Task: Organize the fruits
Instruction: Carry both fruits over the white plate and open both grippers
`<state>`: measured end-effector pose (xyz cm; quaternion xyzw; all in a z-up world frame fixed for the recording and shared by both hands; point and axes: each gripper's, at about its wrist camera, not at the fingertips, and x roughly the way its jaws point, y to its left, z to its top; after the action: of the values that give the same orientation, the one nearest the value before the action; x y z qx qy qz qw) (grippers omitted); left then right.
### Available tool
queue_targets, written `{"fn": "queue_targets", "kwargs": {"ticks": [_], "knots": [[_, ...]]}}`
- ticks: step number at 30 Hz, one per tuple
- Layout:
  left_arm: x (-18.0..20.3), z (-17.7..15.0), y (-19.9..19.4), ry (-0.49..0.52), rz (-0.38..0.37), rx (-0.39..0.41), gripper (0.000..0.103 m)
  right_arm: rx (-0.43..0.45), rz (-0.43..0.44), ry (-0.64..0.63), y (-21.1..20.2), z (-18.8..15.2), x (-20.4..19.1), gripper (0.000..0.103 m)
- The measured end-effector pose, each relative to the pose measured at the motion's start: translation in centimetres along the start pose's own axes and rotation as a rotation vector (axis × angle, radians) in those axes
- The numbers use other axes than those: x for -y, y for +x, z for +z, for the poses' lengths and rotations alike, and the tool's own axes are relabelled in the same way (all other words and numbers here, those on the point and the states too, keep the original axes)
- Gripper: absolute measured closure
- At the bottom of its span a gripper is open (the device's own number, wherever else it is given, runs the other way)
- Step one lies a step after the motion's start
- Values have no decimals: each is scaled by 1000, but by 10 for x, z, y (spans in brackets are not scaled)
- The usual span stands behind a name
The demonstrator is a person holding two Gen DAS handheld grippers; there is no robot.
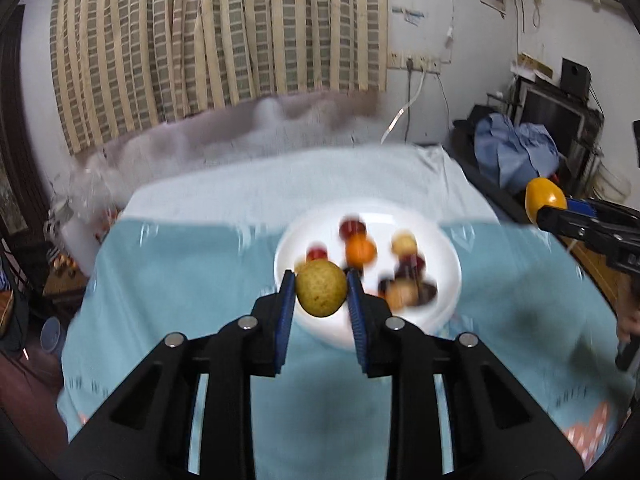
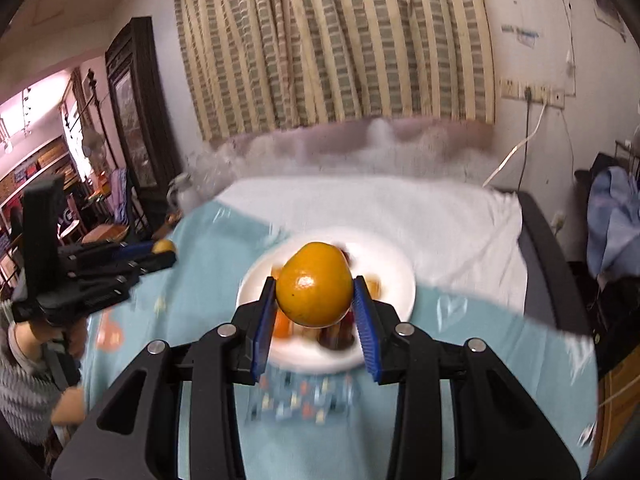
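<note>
Nearest the left wrist camera, the left gripper (image 1: 321,294) has its blue pads (image 1: 285,320) pressed against both sides of a speckled yellow-green pear (image 1: 321,289), held in the air over the near rim of the white plate (image 1: 452,276). In the right wrist view, the right gripper (image 2: 315,300) is clamped the same way on a large orange fruit (image 2: 315,285) (a glossy one, with a bright spot on its skin), which hangs above the plate (image 2: 400,280).

Beyond the fingers, the plate sits on a light blue tablecloth (image 1: 180,280), well in from the cloth's left and right edges, with bare cloth on both sides. On it lie several small fruits (image 1: 360,252), red, orange and dark, blurred by motion.

Farther back a white cloth (image 2: 440,216) covers the table's far part, up to a blurred edge under the striped curtain (image 1: 200,40). To the right, past the table edge, stands a dark stand with blue fabric (image 1: 516,152).
</note>
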<state>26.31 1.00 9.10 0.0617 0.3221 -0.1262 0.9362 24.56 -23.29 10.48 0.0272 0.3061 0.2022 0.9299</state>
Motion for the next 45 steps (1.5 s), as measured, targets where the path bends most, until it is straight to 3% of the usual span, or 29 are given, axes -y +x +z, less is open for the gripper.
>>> {"fn": "queue_targets", "kwargs": {"ticks": [5,10,14,23,25,27,29,36,45], "knots": [[4,36,65,-8,-1,-39,77,-62,-46,19,55,31,18,65],[3,34,145,-41,-3,-130,77,-191,-113,27,140,22,37,65],[0,29,193,-64,9,-185,77,-251,-144,37,185,12,47,65],[-6,26,247,-94,-2,-267,76,-368,-139,75,239,4,60,65],[-6,24,253,-89,4,-272,75,-384,-140,79,244,1,61,65],[-5,24,256,-88,5,-272,68,-381,-149,65,245,-2,61,63],[-6,23,256,-93,16,-261,52,-374,-151,65,245,-1,62,61],[-7,28,244,-85,40,-241,52,-341,-172,48,235,12,58,61],[-2,42,169,-68,60,-164,52,-237,-158,22,170,34,29,61]]}}
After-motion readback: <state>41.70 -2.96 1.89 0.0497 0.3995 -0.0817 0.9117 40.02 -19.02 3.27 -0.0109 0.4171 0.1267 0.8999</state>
